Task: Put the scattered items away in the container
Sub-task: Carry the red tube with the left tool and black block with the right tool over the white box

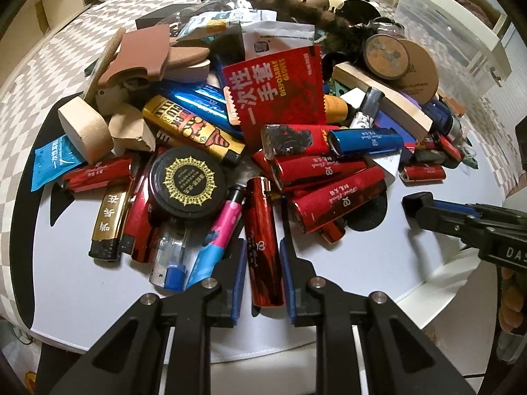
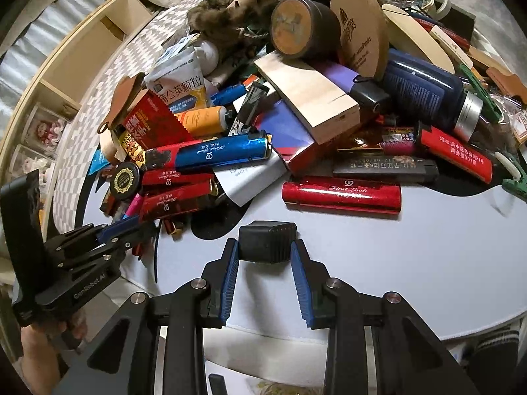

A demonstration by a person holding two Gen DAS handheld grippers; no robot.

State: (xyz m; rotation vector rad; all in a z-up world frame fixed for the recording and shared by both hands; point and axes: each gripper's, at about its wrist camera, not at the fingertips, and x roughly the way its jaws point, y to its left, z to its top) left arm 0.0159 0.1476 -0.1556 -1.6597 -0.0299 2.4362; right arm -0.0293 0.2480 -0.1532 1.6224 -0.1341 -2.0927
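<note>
A big heap of small items, mostly red lighters, lies on a white mat (image 1: 98, 289). In the left wrist view my left gripper (image 1: 262, 256) is shut on a dark red lighter (image 1: 263, 240) at the near edge of the heap. In the right wrist view my right gripper (image 2: 265, 256) is shut on a small black ribbed block (image 2: 266, 242) held just above the mat. That block and the right gripper also show at the right of the left wrist view (image 1: 418, 202). A clear plastic container (image 1: 451, 29) stands at the far right beyond the heap.
The heap holds a red disposable-gloves packet (image 1: 280, 92), a round black tin (image 1: 187, 181), a wooden block (image 2: 309, 95), a cork coaster (image 2: 359, 26), a blue lighter (image 2: 217, 154) and a lone red lighter (image 2: 342, 194). A wooden shelf (image 2: 82, 52) stands at the far left.
</note>
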